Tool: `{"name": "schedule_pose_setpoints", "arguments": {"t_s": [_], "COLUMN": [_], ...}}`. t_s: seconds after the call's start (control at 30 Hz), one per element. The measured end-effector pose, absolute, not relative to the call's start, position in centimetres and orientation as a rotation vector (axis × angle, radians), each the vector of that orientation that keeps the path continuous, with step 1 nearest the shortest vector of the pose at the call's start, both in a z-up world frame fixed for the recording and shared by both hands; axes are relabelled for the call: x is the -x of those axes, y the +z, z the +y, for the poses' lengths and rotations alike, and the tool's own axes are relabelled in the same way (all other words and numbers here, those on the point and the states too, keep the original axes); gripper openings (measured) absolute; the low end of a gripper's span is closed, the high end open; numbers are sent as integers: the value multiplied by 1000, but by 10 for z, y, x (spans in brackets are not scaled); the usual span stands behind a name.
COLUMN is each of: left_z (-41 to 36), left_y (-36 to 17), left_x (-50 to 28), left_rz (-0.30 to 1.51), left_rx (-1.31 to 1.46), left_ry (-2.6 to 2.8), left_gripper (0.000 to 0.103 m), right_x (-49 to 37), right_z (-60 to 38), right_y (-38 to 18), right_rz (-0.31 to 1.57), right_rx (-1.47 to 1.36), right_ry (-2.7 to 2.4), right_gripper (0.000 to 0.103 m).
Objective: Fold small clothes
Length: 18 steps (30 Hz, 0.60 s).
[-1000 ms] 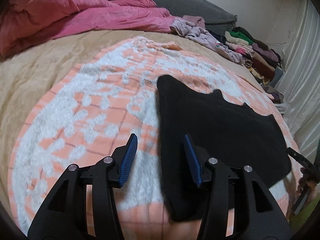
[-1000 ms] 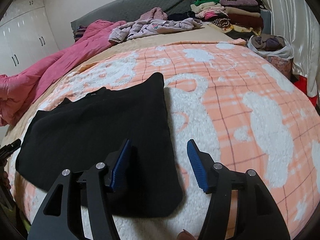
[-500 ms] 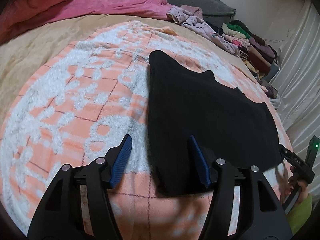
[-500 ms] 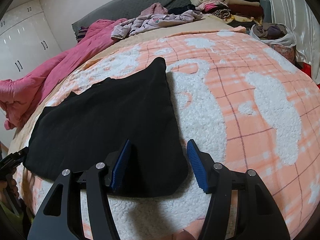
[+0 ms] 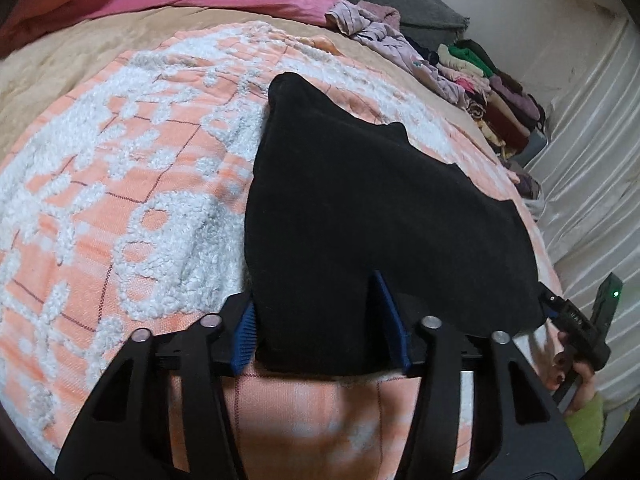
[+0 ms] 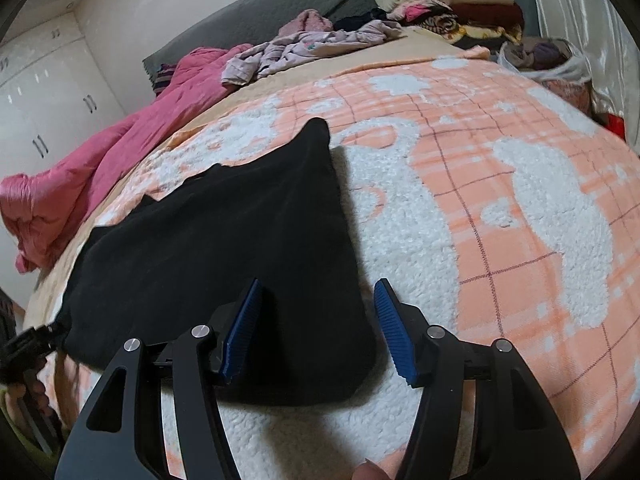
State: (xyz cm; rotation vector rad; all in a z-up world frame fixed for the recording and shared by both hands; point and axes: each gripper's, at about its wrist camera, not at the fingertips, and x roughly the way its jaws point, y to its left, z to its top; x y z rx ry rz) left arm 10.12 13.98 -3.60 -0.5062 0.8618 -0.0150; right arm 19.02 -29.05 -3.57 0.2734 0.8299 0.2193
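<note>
While two hand-held grippers (image 5: 320,320) (image 6: 316,328) flank one black garment (image 5: 360,220).

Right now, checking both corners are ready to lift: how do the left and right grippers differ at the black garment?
The left gripper has just been closing, with the black garment bunched between its jaws; the right gripper stands wider, its jaws astride the flat corner. The left's corner looks lifted; the right's lies on the blanket. Both point at near corners.
</note>
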Motion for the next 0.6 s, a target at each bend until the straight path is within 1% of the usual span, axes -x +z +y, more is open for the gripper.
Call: {"name": "schedule_pose_setpoints", "arguments": {"t_s": [0.03,0.1,0.13,0.17,0.2,0.3,0.4,0.47,0.5,0.6], "left_z": [140,139,138,137,138,140,140,139,141,145], "left_y": [-36,-36,-36,-34,-32,-21,-10,-12,-16,-29], "left_x": [-102,-102,-101,-101,-100,-97,-91,-88,-87,-87], "left_rz": [862,861,860,855,849,836,821,846,863,901], "left_rx": [513,523,518,512,516,508,486,464,465,474], "left_ry": [-15,-11,-10,-11,-15,-28,-42,-28,-21,-19], "left_gripper": [35,26,24,20,19,17,17,15,12,12], "right_x": [-192,-194,-193,-192,-190,-185,-176,-171,-172,-175], "right_z": [-291,-289,-288,-286,-286,-286,-285,-286,-287,-284], "right_y": [-36,-38,-37,-35,-32,-19,0,6,4,-13], "right_rz": [831,843,840,830,818,781,727,720,729,789], "right_rx": [-287,-293,-291,-296,-294,-269,-214,-185,-174,-126], "right_ry": [225,250,255,270,274,270,258,252,244,209], "right_gripper": [42,32,24,20,14,10,10,10,10,11]}}
